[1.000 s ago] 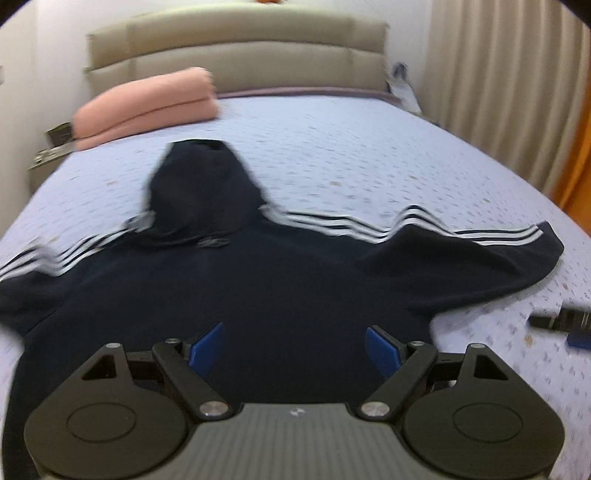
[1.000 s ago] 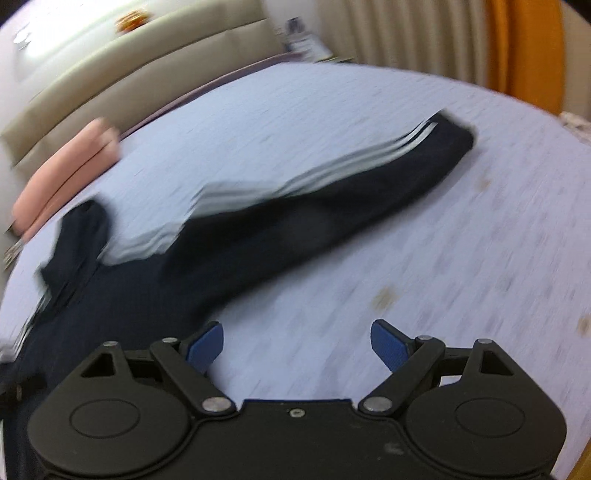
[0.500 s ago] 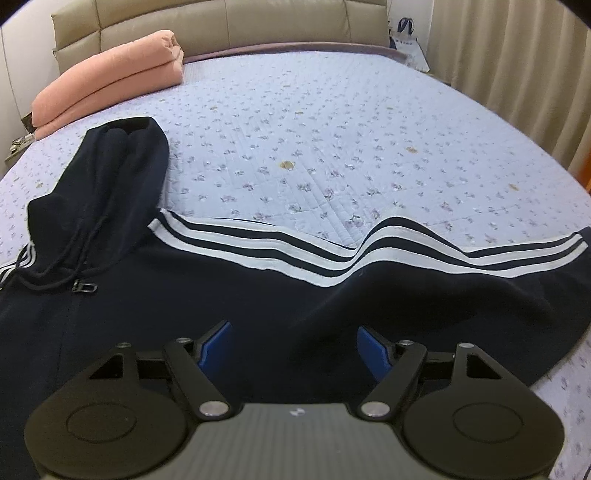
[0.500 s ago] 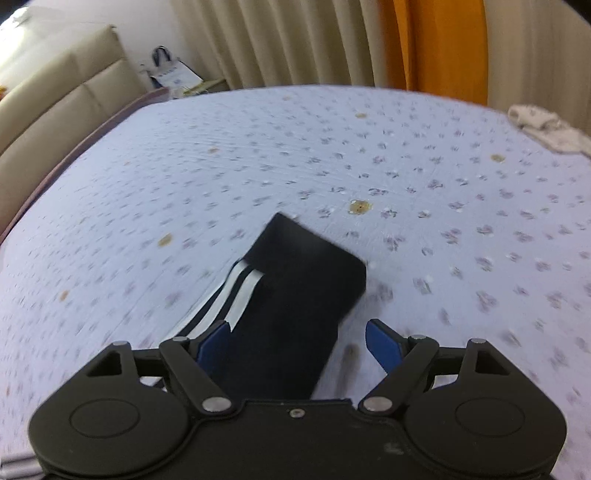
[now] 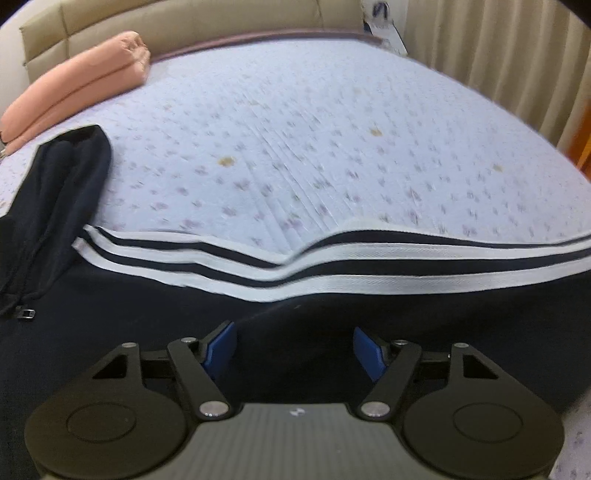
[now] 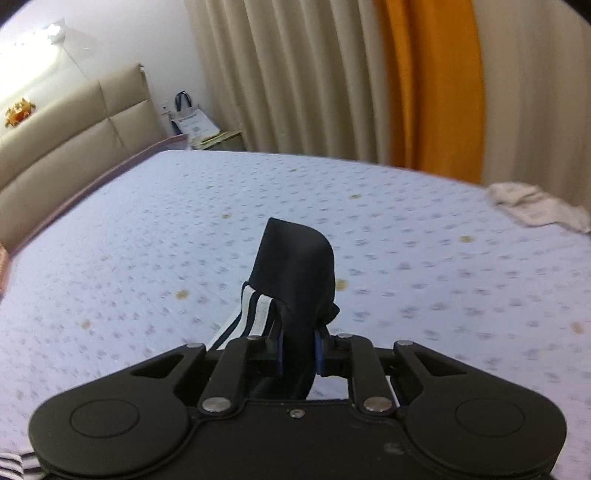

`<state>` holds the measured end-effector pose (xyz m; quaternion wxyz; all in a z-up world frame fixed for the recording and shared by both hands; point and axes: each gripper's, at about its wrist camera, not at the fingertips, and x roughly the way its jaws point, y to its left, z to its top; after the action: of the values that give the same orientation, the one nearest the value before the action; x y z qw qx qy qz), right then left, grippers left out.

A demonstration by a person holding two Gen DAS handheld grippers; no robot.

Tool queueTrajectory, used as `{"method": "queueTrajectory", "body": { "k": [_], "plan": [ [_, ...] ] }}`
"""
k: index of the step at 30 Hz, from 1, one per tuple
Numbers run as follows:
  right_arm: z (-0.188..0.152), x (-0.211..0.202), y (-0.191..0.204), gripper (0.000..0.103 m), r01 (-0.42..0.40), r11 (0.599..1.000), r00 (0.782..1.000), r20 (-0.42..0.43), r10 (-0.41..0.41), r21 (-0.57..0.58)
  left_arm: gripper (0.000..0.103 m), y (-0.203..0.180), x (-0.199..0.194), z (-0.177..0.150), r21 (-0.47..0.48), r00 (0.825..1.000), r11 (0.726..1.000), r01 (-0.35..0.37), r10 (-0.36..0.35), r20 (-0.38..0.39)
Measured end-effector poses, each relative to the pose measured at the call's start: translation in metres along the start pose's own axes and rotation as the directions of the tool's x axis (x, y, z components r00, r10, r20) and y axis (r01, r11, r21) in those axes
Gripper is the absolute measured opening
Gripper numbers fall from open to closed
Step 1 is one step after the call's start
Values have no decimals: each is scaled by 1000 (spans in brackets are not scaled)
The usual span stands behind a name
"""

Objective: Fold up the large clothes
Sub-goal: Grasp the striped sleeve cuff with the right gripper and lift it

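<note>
A dark navy hoodie (image 5: 332, 321) with white stripes along its sleeve (image 5: 369, 273) lies spread on the bed, its hood (image 5: 62, 184) at the left. My left gripper (image 5: 293, 343) hovers low over the body just below the striped sleeve. Its jaws are closing but still wide, and the blue pads (image 5: 221, 347) press on nothing, with only flat fabric beneath the gap. My right gripper (image 6: 299, 347) is closing on the sleeve cuff (image 6: 295, 266), whose dark end stands up between the pads and curls forward above them.
The lilac flowered bedspread (image 5: 332, 129) stretches away to a beige headboard (image 5: 184, 33). A rolled pink blanket (image 5: 77, 92) lies at the far left. Beige and orange curtains (image 6: 432, 85) hang along the right side. A white cloth (image 6: 535, 205) lies on the bed's right edge.
My right gripper swung to the sleeve's end and closed on the cuff, lifting it. My left gripper slid right and lower over the hoodie, its jaws narrowing a little.
</note>
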<state>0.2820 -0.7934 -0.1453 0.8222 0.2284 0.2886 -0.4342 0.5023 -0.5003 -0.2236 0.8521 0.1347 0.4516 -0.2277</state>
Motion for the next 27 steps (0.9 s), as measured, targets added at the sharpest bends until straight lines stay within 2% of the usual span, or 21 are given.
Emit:
{"method": "queueTrajectory", "body": {
  "k": [1, 2, 4, 5, 7, 10, 13, 17, 19, 22, 24, 27],
  "plan": [
    [-9, 6, 4, 18, 19, 999, 1000, -19, -20, -40, 77, -5, 10, -2, 12, 1000, 1000, -18, 18, -22],
    [-15, 14, 7, 18, 27, 998, 999, -39, -29, -53, 85, -7, 13, -4, 15, 1000, 999, -30, 30, 3],
    [-25, 32, 16, 19, 28, 997, 996, -78, -34, -71, 87, -7, 16, -6, 32, 999, 999, -26, 25, 42],
    [-29, 39, 24, 19, 27, 995, 995, -89, -35, -91, 84, -4, 14, -5, 33, 999, 999, -14, 13, 47],
    [-29, 38, 37, 19, 22, 994, 997, -76, -30, -104, 72, 8, 3, -4, 15, 999, 1000, 23, -23, 49],
    [-22, -4, 72, 19, -13, 989, 1000, 2, 14, -148, 70, 41, -26, -12, -38, 996, 999, 38, -34, 86],
    [-34, -58, 118, 19, -60, 973, 995, 66, 76, -224, 71, 91, -62, -25, -109, 994, 993, 44, -32, 109],
    [-65, -125, 191, 19, -171, 943, 978, 68, 198, -284, 71, 172, -115, -44, -184, 992, 983, -4, 27, 124],
    [-88, -155, 235, 19, -245, 917, 960, 50, 274, -316, 71, 221, -143, -53, -225, 988, 973, -41, 73, 134],
    [-129, -197, 309, 20, -347, 853, 922, 22, 385, -389, 71, 294, -180, -68, -274, 978, 954, -121, 162, 133],
    [-157, -221, 357, 20, -411, 797, 889, -1, 458, -442, 72, 339, -201, -79, -299, 964, 936, -185, 231, 129],
    [-198, -250, 429, 20, -517, 705, 825, -62, 562, -486, 72, 398, -223, -94, -324, 944, 910, -260, 310, 113]
  ]
}}
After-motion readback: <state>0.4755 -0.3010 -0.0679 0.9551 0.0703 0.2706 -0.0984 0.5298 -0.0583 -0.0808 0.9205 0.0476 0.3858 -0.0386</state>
